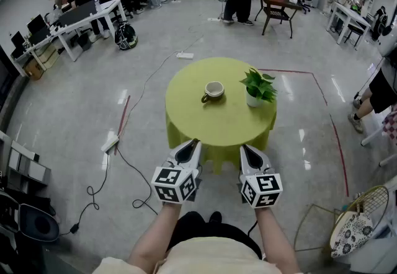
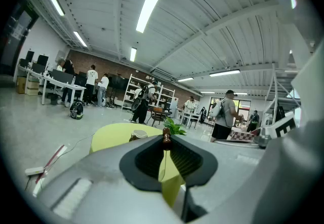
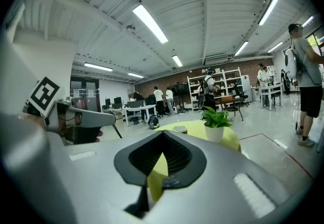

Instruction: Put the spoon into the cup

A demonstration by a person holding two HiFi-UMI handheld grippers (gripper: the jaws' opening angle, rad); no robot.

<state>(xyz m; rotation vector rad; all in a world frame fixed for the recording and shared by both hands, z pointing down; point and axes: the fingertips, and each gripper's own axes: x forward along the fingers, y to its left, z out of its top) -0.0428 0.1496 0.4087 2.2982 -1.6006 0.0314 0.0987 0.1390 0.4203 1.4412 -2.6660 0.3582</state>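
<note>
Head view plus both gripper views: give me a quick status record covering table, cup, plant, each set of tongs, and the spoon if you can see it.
table: round, yellow-green cloth
cup: upright near the centre, handle to the picture's left
plant: potted, right of the cup, apart from it
left tongs: at the table's near edge, tips closed on a small brown piece, possibly the spoon
right tongs: beside the left, tips together, nothing between
spoon on table: none seen

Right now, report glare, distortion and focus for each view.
Head view: fisheye bends the room's edges, lamp glare streaks the glossy floor, table sharp. Left gripper view: dark round vignette, left gripper close and soft, ceiling tube blown out. Right gripper view: same vignette, right gripper soft, plant crisp.
</note>
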